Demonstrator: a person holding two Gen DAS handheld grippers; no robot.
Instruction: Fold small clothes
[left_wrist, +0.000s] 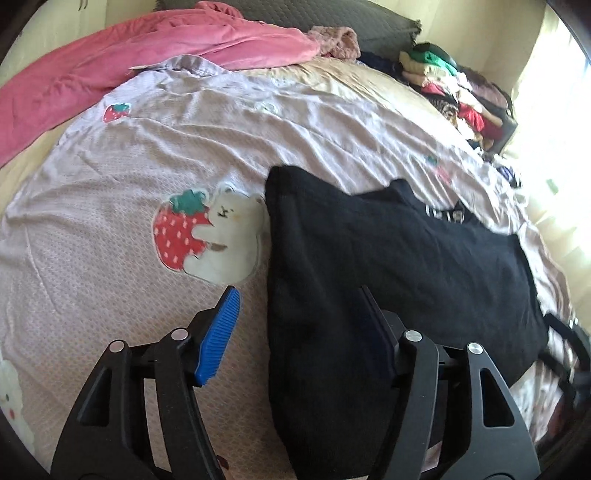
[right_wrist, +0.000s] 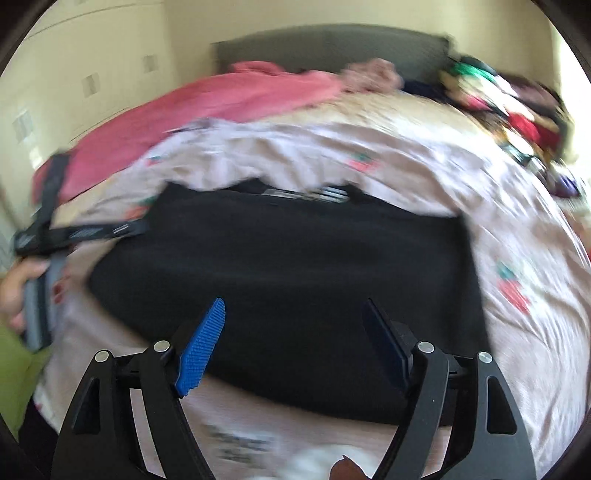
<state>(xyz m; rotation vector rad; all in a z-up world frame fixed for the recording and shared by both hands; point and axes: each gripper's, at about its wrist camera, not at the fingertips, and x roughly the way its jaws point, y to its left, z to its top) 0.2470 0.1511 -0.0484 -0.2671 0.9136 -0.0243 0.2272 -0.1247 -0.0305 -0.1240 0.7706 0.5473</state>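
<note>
Two sets of tongs hang over a bed, both with jaws apart and nothing clamped between them. Nearest in the left wrist view, the left tongs (left_wrist: 299, 314) straddle the left edge of a black garment (left_wrist: 388, 266), one blue pad over the bedspread and the other over the dark cloth, neither visibly pressing it. The right tongs (right_wrist: 295, 328) hover over the near edge of the same garment, jaws wide and empty.

The garment lies flat on a pale lilac bedspread (left_wrist: 129, 155) printed with strawberries and a white bear (left_wrist: 229, 243). It looks already doubled into a rough rectangle, so a fold seems just laid down and let go. The next move probably calls for gripping one short end with both tongs and carrying it across for another fold, keeping the layers together.

Farther off, a pink blanket (left_wrist: 147, 55) lies bunched toward the headboard, and a heap of mixed clothes (left_wrist: 454, 92) sits at the far right edge of the bed.

The right wrist view is smeared, so details there are soft. A hand (right_wrist: 18, 291) at its left edge holds a grey handle, partly cut off. What kind of garment this is cannot be made out, and white markings at its far edge are unreadable.
</note>
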